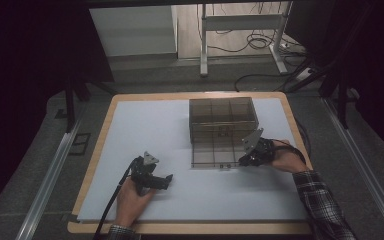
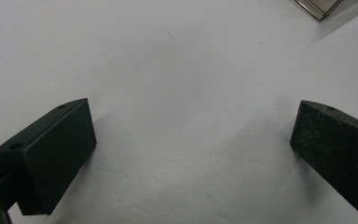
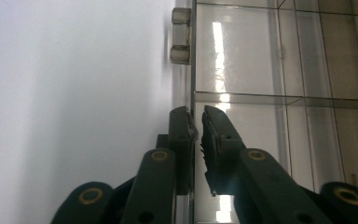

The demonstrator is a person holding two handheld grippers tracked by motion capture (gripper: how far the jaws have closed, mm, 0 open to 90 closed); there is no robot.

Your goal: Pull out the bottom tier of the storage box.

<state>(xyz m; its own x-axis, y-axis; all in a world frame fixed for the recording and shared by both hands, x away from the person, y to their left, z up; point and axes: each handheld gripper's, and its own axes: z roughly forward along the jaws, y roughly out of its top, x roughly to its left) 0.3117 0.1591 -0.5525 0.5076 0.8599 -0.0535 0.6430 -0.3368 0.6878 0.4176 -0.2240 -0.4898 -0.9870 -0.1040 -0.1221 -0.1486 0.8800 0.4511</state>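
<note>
The left gripper (image 1: 167, 178) lies low over the table's near left part, its jaws spread wide with nothing between them. The right gripper (image 1: 241, 161) reaches leftward from the right edge, its jaws nearly together on a thin clear panel edge.

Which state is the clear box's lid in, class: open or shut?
Open: the lid lies flat on the table before the clear box, its edge between the right tool's jaws.

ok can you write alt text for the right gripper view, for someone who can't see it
The right gripper has its two black jaws nearly closed around the thin edge of a clear plastic lid that lies open on the white table mat. Beyond the jaws, two small clear latch knobs sit on that edge, and the divided compartments of the transparent box show through the panel.
</note>
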